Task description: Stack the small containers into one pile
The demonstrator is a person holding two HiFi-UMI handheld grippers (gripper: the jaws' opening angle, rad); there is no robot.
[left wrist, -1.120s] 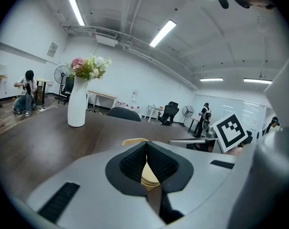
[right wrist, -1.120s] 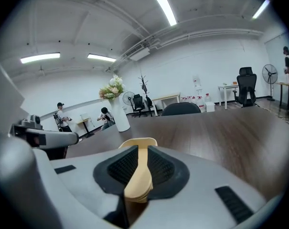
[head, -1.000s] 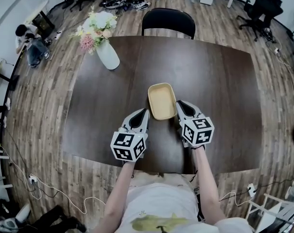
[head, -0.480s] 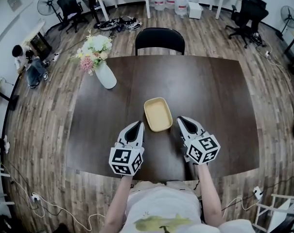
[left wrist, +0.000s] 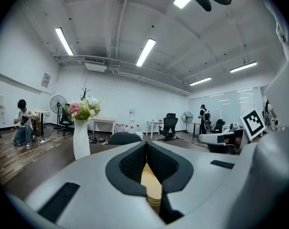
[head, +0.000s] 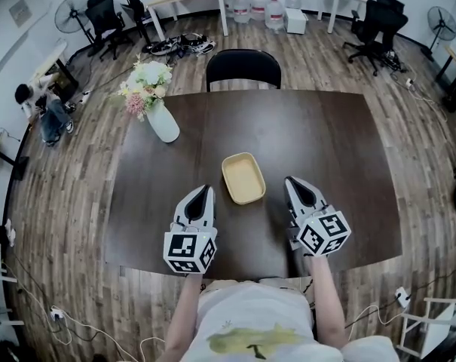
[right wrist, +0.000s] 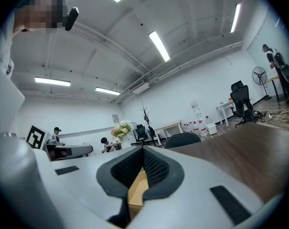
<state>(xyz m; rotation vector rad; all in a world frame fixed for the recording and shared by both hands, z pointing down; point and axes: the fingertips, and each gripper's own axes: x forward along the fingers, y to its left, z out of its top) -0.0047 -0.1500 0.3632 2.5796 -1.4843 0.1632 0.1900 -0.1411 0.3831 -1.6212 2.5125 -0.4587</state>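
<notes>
Your dark worktop spreads ahead of both tongs. The flower vase stands well beyond your left tongs, off to their left. The tan container sits between both tips, slightly ahead. Your left tongs and right tongs are closed, holding nothing.

Wood plank floor, dark table, black chair, ceiling strip lights

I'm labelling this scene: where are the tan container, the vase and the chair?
Container (head: 243,179), head view, on its bare inside bottom.
Vase (head: 164,124), head view, on its white body.
Chair (head: 243,66), head view, on its backrest.
</notes>
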